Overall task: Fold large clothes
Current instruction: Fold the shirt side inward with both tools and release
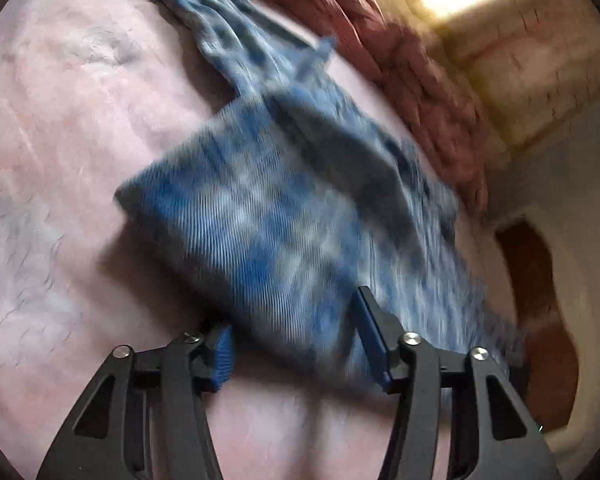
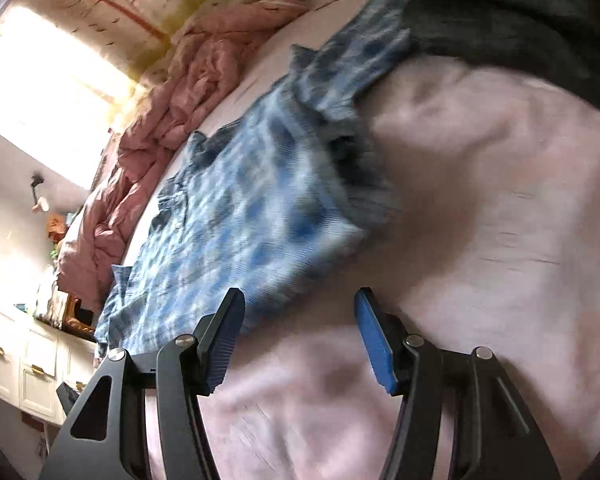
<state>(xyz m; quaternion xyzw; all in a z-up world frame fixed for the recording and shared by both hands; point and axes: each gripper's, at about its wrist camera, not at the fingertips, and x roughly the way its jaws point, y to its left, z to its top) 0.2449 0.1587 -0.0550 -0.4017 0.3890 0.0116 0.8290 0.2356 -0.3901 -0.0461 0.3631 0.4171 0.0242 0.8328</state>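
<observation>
A blue and white plaid shirt [image 1: 284, 208] lies partly folded on a pink bedsheet [image 1: 60, 140]. In the left wrist view my left gripper [image 1: 296, 336] is open, and a folded edge of the shirt hangs between and over its blue-padded fingers, hiding the left fingertip. In the right wrist view the shirt [image 2: 244, 216] stretches away from me, collar to the left. My right gripper [image 2: 300, 320] is open and empty, just in front of the shirt's near edge, above the sheet [image 2: 480, 220]. The picture is blurred by motion.
A crumpled pink-red duvet [image 1: 412, 80] lies along the bed's far side; it also shows in the right wrist view [image 2: 148, 120]. A dark garment [image 2: 520, 32] fills the upper right. White cabinets [image 2: 28, 376] stand beyond the bed at left, under a bright window [image 2: 48, 92].
</observation>
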